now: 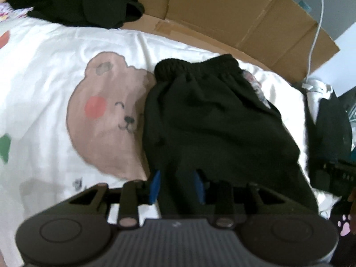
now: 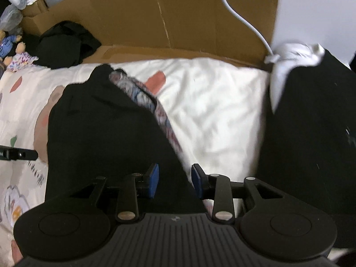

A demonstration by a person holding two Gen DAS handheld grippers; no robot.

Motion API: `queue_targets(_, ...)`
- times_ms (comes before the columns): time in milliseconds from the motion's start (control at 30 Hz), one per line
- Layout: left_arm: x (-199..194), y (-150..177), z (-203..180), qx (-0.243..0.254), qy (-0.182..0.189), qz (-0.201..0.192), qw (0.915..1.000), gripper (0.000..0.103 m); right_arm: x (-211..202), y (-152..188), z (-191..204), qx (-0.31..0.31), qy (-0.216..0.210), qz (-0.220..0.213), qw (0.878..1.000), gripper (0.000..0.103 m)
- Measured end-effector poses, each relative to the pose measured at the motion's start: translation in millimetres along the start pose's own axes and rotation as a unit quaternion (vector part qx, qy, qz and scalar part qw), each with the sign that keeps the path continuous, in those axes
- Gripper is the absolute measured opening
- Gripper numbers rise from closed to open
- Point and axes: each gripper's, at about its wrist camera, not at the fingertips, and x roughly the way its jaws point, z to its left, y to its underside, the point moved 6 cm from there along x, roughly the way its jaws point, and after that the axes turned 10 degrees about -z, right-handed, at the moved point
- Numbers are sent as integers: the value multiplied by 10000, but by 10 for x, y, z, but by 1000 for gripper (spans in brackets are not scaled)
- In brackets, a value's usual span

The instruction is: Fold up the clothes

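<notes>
**Black shorts on the bear sheet**

My 2 tongs hang over the black shorts [image 1: 207, 115] on the bed sheet [image 1: 55, 55]. My left gripper [image 1: 178, 185] pinches their hem; my right gripper [image 2: 175, 179] is parted, fabric loose between.

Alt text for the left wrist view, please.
The left tool has black shorts between its blue pads, waistband at the far end, on a white bedsheet with a bear print. A cardboard box stands behind.
</notes>
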Motion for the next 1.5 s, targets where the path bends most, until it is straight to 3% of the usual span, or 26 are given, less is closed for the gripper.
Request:
queue_targets(433,-427,540,-399,-470,188,-37,9987,48,-910,462,-358,324,236,61,9992,37)
queue_targets(800,-730,971,-588,-470,154,-89,9987,51,-1486,778,-607,473,467,-54,9978,37)
queue_targets(1167,-852,1512,-412,-695,16,122,9975,51,-1556,1192,-783,842,383,-35,9957,39)
queue_targets(1500,-810,1797,-332,-787,3,418,9960,51,-1409,1384,-846,923,327,61,9952,39)
